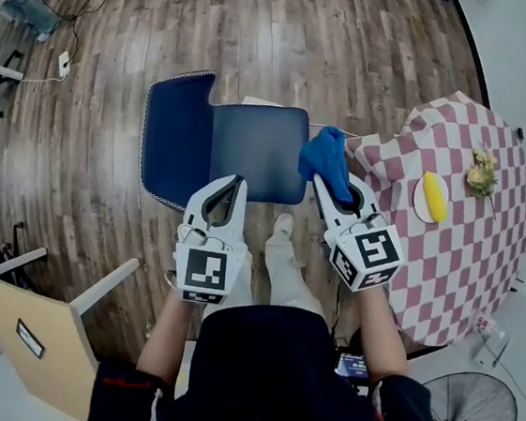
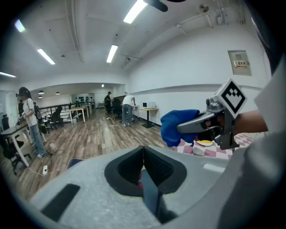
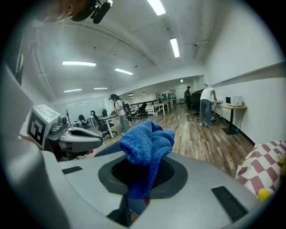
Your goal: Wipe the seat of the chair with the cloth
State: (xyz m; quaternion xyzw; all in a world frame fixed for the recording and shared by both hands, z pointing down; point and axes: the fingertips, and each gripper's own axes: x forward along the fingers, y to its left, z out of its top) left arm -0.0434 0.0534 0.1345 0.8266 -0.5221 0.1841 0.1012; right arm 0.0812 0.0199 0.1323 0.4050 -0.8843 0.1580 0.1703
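Note:
A blue chair lies below me in the head view, its seat point(image 1: 256, 150) at the centre and its backrest point(image 1: 175, 134) to the left. My right gripper point(image 1: 321, 181) is shut on a bunched blue cloth point(image 1: 326, 159), which hangs over the seat's right edge. In the right gripper view the cloth point(image 3: 145, 147) bulges up out of the jaws. My left gripper point(image 1: 238, 185) is shut with nothing in it, its tip over the seat's near edge. The left gripper view shows its pads point(image 2: 144, 162) pressed together, with the cloth point(image 2: 178, 127) and the right gripper point(image 2: 203, 120) off to the right.
A round table with a pink checked cover point(image 1: 459, 227) stands close on the right, bearing a plate with a yellow thing point(image 1: 431, 198) and a small plant point(image 1: 482, 171). A wooden desk corner point(image 1: 38, 321) sits lower left, a fan point(image 1: 471, 417) lower right. People point(image 3: 206, 105) stand far off.

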